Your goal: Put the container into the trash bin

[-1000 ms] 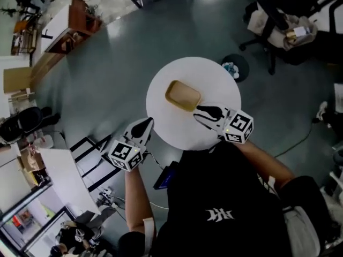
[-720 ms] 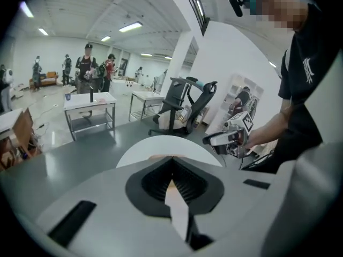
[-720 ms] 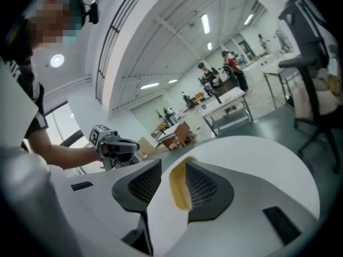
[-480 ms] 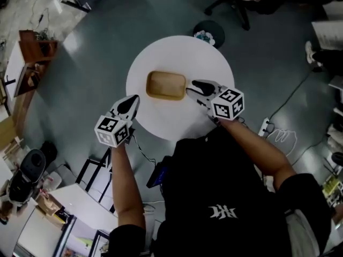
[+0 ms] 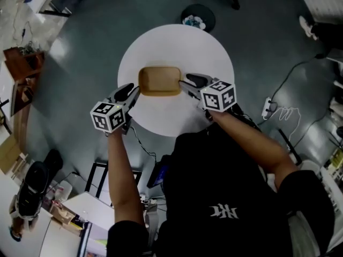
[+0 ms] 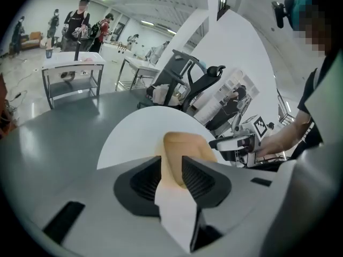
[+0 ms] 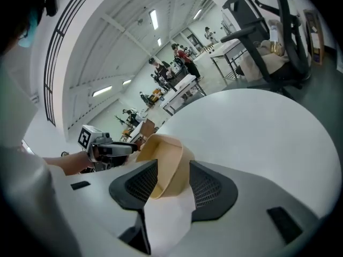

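White table [image 5: 214,52], container [image 5: 159,81] ends inside opening left gripper [image 5: 132,90], opening right gripper [image 5: 186,82]

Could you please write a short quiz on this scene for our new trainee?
1. True or false: the tan container rests on the round white table.
2. What stands on the floor beyond the table's far edge? A) trash bin B) ladder C) sink
3. Of the left gripper and the right gripper, how many have an end of the container between their jaws?
Key: 1 true; 2 A; 3 both, and the jaws of each are opening, not yet pressing it.
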